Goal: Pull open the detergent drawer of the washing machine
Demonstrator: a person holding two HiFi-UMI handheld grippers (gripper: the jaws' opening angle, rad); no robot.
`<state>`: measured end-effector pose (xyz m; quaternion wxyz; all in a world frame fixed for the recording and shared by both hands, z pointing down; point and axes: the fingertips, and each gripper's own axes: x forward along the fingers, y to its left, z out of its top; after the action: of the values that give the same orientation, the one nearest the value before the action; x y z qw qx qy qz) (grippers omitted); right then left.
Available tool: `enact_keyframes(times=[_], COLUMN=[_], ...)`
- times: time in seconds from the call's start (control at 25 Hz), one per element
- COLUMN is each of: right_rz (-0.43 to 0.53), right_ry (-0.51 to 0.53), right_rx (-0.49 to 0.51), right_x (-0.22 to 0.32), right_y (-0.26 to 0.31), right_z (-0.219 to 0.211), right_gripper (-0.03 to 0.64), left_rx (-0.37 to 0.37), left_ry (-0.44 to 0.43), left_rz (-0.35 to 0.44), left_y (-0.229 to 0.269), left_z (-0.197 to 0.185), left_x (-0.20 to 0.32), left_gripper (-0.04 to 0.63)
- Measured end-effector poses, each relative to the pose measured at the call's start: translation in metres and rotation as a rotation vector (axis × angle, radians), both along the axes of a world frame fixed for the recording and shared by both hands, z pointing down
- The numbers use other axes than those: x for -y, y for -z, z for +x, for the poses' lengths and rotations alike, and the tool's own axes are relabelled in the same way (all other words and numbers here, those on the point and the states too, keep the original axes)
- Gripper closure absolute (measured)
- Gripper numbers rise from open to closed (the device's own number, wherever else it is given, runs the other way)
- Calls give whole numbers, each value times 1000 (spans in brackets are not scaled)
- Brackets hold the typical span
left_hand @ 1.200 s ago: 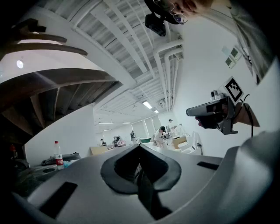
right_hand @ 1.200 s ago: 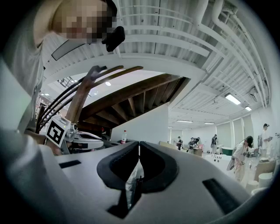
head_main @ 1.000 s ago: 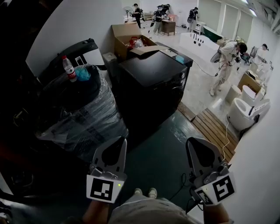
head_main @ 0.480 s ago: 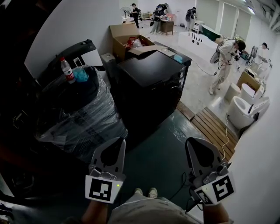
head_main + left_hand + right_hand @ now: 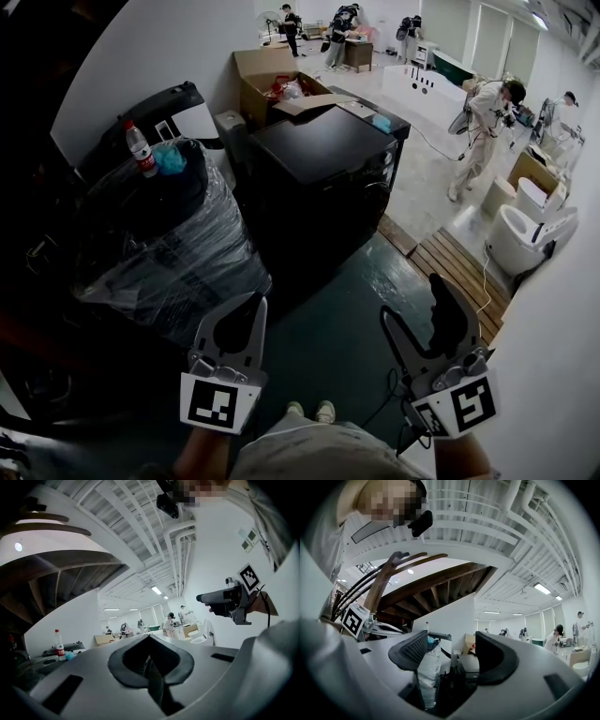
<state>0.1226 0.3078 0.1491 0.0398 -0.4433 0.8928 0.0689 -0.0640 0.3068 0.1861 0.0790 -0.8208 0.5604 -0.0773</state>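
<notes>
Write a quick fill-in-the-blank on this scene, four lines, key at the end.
1. The washing machine is ___ in colour.
2. The bottle standing on the plastic-wrapped bundle has a ___ cap.
3. Beyond the washing machine, by the wall, stands an open ___ box.
4. The left gripper has its jaws ___, with nothing between them.

Missing words: black; red; cardboard; shut.

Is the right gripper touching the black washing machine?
Apart. The head view shows dark floor between the right gripper and the washing machine. Its jaws have just been opening, with nothing between them.
</notes>
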Motion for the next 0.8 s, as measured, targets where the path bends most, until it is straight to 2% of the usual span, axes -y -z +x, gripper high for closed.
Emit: enact_keyframes(times=[0.48, 0.8], right_rz=[-33, -57], right_ry=[3, -1], right_rx=[29, 40], right_x=[15, 47], right_y=[-9, -19], right_z=[19, 20], right_gripper=[305, 305], left_rx=[23, 19], left_ry=[-1, -3], left_rz=[-1, 5], left_y=[-3, -8], left_z=[15, 15], left_x=[13, 42], left_gripper=[578, 578])
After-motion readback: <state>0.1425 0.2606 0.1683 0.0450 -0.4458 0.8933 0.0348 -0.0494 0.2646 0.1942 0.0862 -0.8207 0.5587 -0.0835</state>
